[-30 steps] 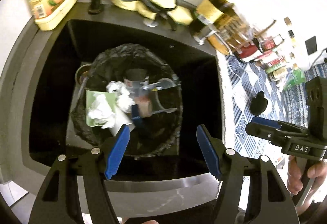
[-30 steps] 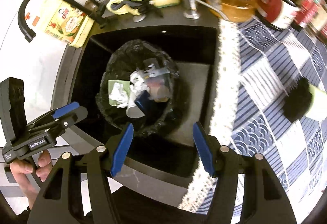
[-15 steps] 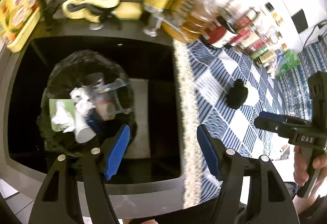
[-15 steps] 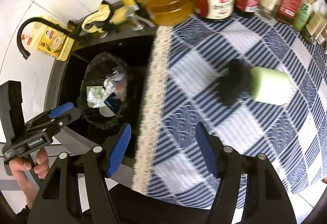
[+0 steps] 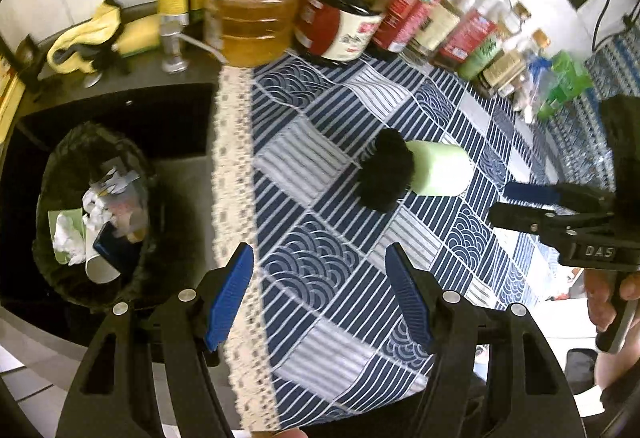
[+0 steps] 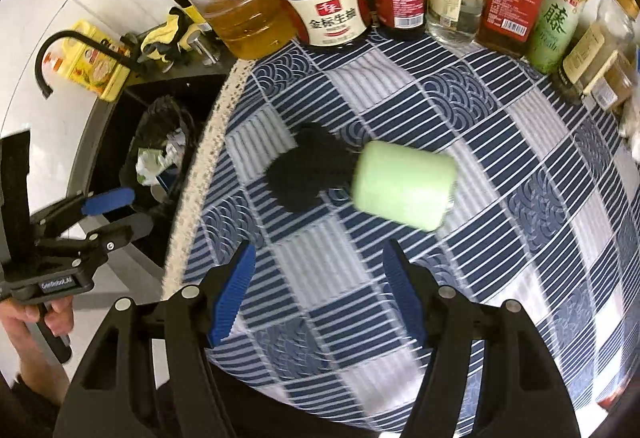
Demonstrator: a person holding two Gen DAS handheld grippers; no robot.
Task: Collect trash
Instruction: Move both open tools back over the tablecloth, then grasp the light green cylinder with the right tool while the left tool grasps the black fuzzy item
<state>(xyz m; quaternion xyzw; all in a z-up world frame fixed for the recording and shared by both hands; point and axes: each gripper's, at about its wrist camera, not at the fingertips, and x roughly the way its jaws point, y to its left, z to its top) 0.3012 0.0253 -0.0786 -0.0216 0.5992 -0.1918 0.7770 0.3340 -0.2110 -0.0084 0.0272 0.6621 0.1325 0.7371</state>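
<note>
A pale green cup (image 5: 439, 174) (image 6: 402, 190) lies on its side on the blue patterned tablecloth (image 5: 320, 266) (image 6: 500, 142), with a black crumpled clump (image 5: 385, 176) (image 6: 308, 174) at its mouth. A black-lined trash bin (image 5: 48, 166) (image 6: 154, 118) with paper scraps sits in the dark sink (image 5: 176, 106). My left gripper (image 5: 320, 298) is open and empty over the cloth's left edge. My right gripper (image 6: 316, 298) is open and empty, just in front of the cup. Each gripper shows in the other's view (image 5: 532, 206) (image 6: 112, 210).
A row of sauce and oil bottles (image 6: 332, 2) (image 5: 256, 10) stands along the back of the counter. A yellow glove (image 5: 88, 38) and a black faucet (image 6: 60, 50) are behind the sink. The cloth's lace edge (image 5: 232, 198) borders the sink.
Both grippers have swung right, from above the bin in the sink to over the tablecloth. The green cup and black clump now lie ahead of them. Both stay open.
</note>
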